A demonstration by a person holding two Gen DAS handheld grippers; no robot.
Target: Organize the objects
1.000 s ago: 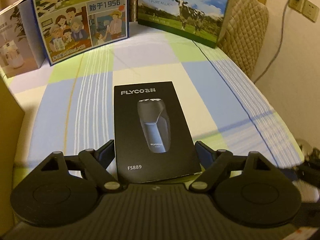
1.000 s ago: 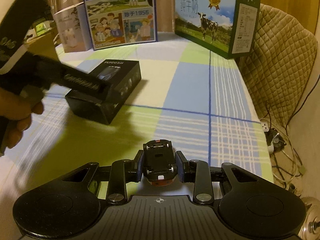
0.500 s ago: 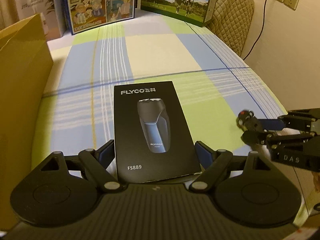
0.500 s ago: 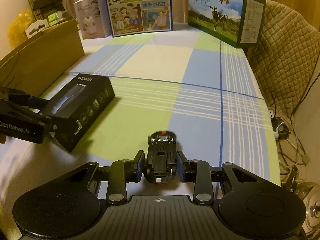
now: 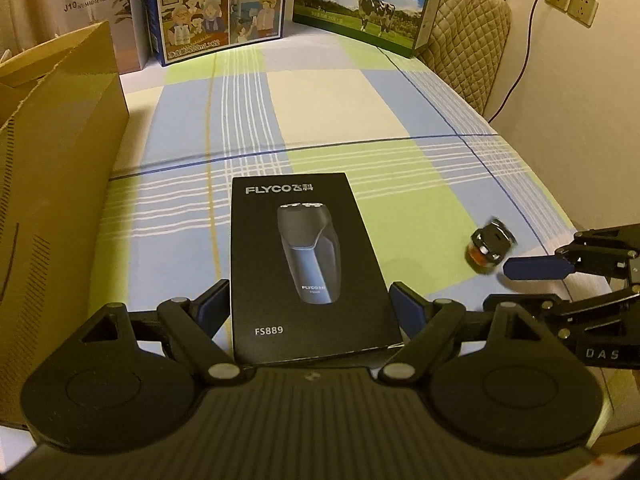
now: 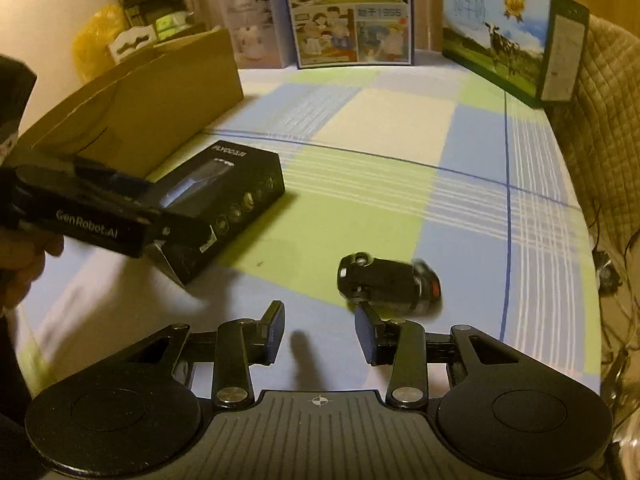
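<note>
toy car (image 6: 386,286) lay crosswise at 1 o'clock off the right gripper (image 6: 320,330), fingers spread, empty. left gripper (image 5: 310,308) pinched the shaver box (image 5: 308,264).

Checked tablecloth (image 5: 360,112), toy car (image 6: 384,284), cartons (image 5: 220,8)

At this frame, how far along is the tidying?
Nothing looks stowed yet. The left gripper is shut on the black FLYCO shaver box, beside the open brown cardboard box. The right gripper is open, with the small black toy car blurred just beyond it. Both items remain to be placed.
</note>
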